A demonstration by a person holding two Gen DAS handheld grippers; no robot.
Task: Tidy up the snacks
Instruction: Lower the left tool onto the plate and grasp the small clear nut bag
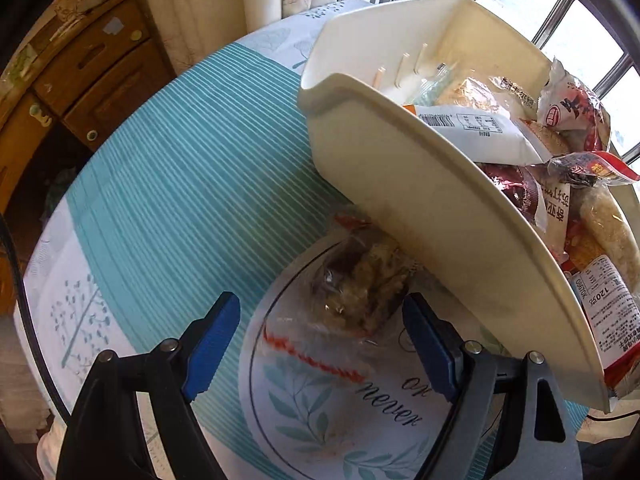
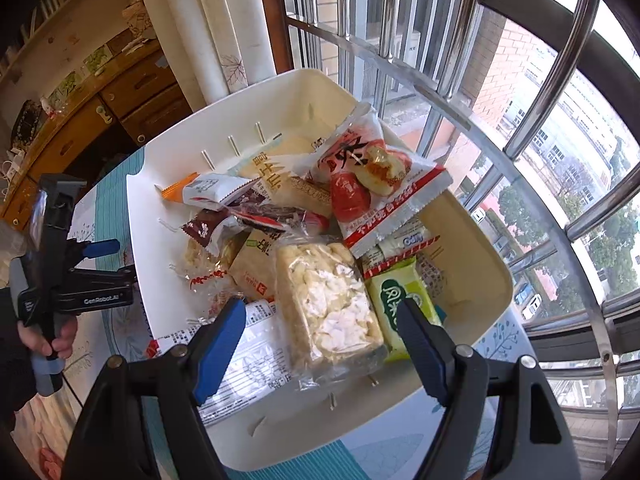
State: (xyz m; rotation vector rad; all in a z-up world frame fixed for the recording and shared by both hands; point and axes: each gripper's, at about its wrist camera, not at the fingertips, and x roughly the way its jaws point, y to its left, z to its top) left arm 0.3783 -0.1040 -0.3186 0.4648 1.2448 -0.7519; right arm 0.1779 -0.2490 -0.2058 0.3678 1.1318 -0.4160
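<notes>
Your left gripper [image 1: 320, 344] hangs with its blue ribbed pads spread wide, straddling without touching a clear crinkled wrapper of crumbly brown cake [image 1: 360, 292] on the teal striped tablecloth [image 1: 180, 184]. That packet's long axis runs away from you, its far end tucked against the smooth cream plastic bin [image 1: 400, 184]. Your right gripper [image 2: 320, 340] is released too, jaws wide above a pale puffed-rice bar [image 2: 328, 300] lying lengthwise away from you atop the bin's heap. Farther in, a glossy red-and-white pastry bag [image 2: 372, 184] leans near the far wall.
</notes>
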